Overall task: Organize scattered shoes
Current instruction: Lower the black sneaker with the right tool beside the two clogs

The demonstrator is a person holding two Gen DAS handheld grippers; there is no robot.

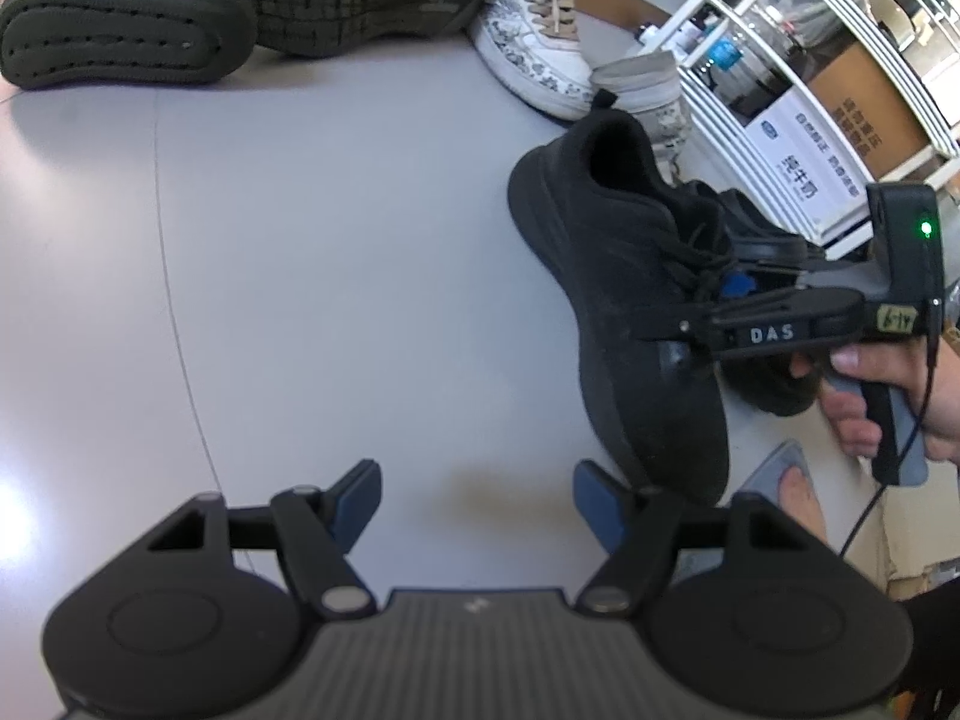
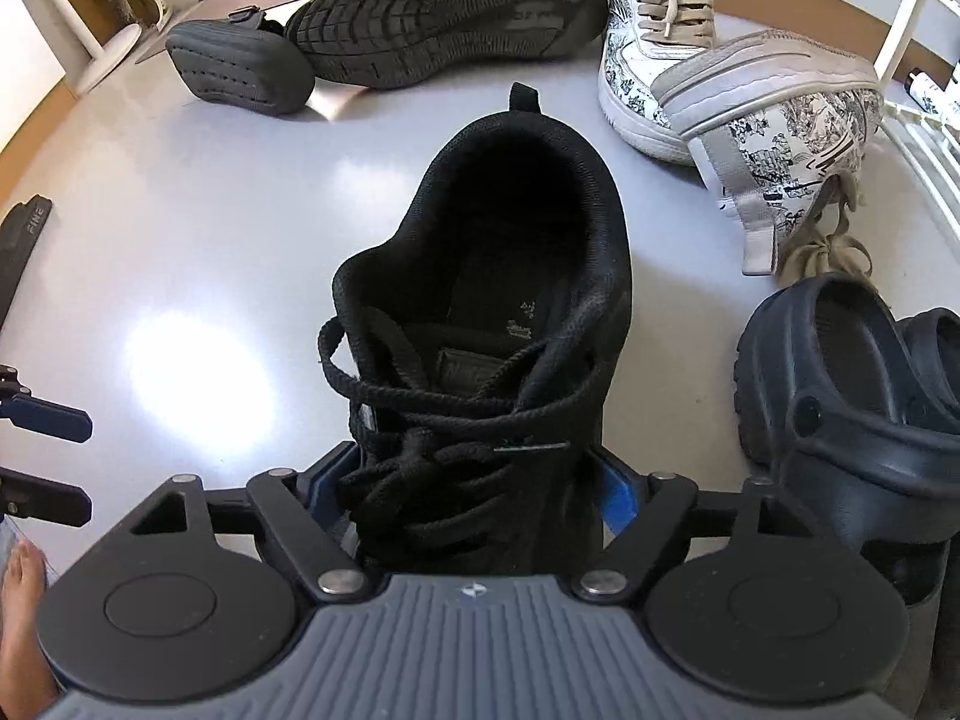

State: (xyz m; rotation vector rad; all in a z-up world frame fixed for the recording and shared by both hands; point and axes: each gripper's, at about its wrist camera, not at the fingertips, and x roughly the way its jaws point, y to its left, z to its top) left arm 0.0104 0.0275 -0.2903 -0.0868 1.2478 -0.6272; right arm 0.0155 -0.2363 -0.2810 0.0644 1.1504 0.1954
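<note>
On the grey floor (image 1: 300, 240), the black lace-up sneaker (image 2: 480, 330) stands upright with its laced forefoot between the right gripper (image 2: 474, 492) fingers, which straddle it without visibly pinching, while the left gripper (image 1: 477, 507), spread and empty, hovers just beside the sneaker's toe.

A white wire shelving rack (image 1: 798, 18) stands at the grey floor's (image 1: 300, 240) edge. A brown cardboard box (image 1: 864, 102) sits inside it.
</note>
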